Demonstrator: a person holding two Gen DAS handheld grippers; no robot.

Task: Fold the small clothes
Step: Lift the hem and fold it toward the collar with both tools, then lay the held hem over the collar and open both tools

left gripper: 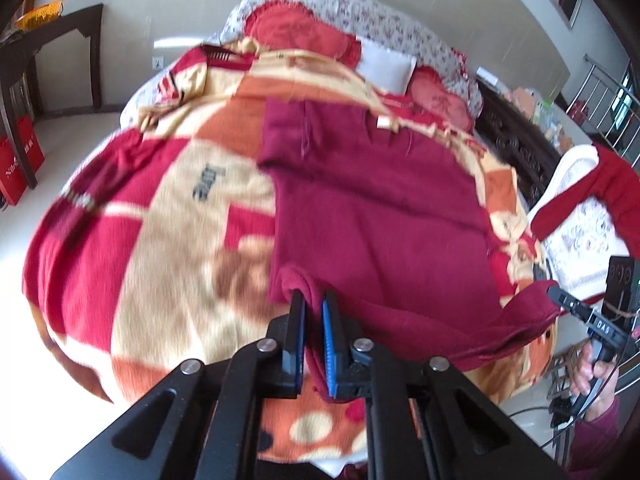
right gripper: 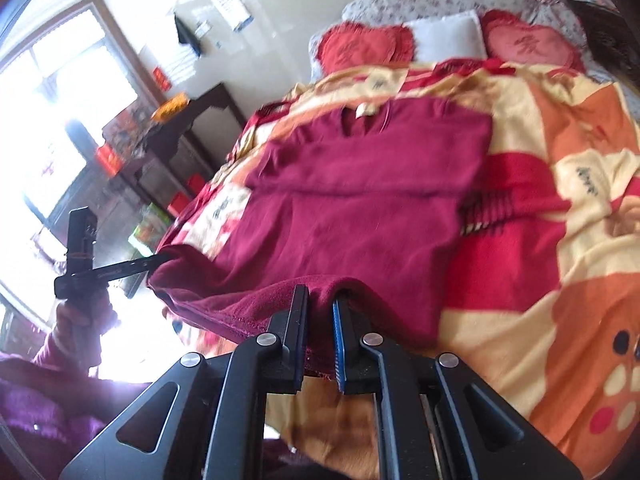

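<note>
A maroon sweater (left gripper: 380, 200) lies flat on a bed, neck and label at the far end, sleeves folded in. My left gripper (left gripper: 314, 296) is shut on the near left corner of its hem, which is lifted off the blanket. My right gripper (right gripper: 321, 296) is shut on the near right corner of the sweater (right gripper: 352, 216). The hem hangs stretched between the two. In the left wrist view the right gripper (left gripper: 556, 292) shows at the right edge with a hand (left gripper: 592, 364) on its handle. In the right wrist view the left gripper (right gripper: 160, 260) shows at the left.
A red, orange and cream blanket (left gripper: 160, 220) covers the bed. Red heart cushions (left gripper: 296, 34) and a white pillow (left gripper: 386, 66) lie at the head. A dark desk (left gripper: 60, 36) and red bags (left gripper: 20, 164) stand to the left. A red garment (left gripper: 616, 188) drapes at right.
</note>
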